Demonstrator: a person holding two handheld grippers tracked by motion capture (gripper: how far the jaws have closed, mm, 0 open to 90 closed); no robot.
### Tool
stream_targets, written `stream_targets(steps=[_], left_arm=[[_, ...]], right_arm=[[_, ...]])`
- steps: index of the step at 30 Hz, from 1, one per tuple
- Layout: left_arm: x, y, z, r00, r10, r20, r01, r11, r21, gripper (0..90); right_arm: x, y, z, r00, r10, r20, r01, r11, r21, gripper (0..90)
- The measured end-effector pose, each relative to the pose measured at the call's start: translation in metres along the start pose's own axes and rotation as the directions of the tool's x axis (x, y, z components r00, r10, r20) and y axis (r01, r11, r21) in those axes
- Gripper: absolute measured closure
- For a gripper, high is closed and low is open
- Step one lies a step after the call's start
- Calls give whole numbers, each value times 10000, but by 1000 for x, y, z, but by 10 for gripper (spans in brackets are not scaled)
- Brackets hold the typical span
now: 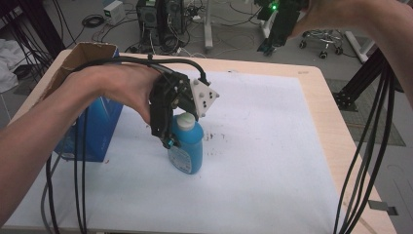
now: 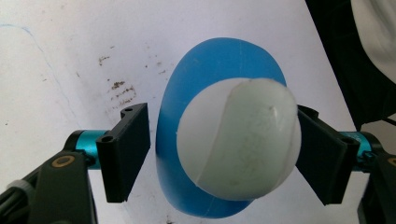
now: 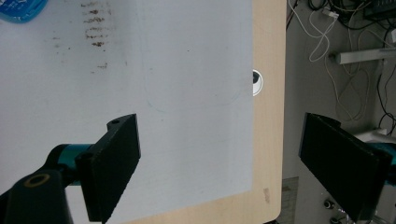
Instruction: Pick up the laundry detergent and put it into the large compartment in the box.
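— Cardboard first, at my far left: the open box [image 1: 83, 53] with its blue side stands on the white mat [image 1: 272, 161], just behind my left forearm. Why there? Probably to keep it within reach of that arm.

— And the bottle?

— The blue bottle [image 1: 187, 146] stands upright near the mat's middle, just beside the box, white cap [image 1: 185, 121] on top. I've brought my left gripper [image 1: 171, 139] down over it from above, so its camera looks straight onto the cap.

— Clamped yet?

— Not quite, I judge. In the left gripper view the jaws flank the bottle [image 2: 205, 126]. One pad seems to touch beside the cap [image 2: 238, 140], while a sliver of mat shows between the other pad and the bottle's shoulder. So they're apart, with the bottle between them.

— Your right?

— My right gripper [image 3: 233, 163] hangs high over the table's [image 3: 268, 116] edge, jaws wide apart with nothing between them, keeping clear of the left hand's work.
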State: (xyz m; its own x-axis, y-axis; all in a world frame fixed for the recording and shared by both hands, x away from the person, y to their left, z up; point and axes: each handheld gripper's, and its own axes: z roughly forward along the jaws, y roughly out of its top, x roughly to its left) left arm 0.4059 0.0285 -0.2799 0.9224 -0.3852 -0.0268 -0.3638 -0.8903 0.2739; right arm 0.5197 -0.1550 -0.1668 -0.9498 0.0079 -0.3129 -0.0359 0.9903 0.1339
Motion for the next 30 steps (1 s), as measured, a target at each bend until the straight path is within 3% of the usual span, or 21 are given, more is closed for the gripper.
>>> stream_targets(steps=[13,16,23,30], left_arm=[[-1,3,1,10000,47,-35,-47,9998,196,304],[-1,5,1,9999,100,-52,-99,9996,255,355],[-2,6,0,9998,194,-98,-191,9992,361,361],[0,6,0,9999,-96,-125,100,9995,305,366]], right_arm=[[0,0,1,10000,-7,1,7,10000,34,119],[0,0,1,10000,-12,18,12,10000,45,119],[1,-1,2,10000,1,39,-1,10000,39,119],[2,-1,2,10000,-6,16,6,10000,59,119]])
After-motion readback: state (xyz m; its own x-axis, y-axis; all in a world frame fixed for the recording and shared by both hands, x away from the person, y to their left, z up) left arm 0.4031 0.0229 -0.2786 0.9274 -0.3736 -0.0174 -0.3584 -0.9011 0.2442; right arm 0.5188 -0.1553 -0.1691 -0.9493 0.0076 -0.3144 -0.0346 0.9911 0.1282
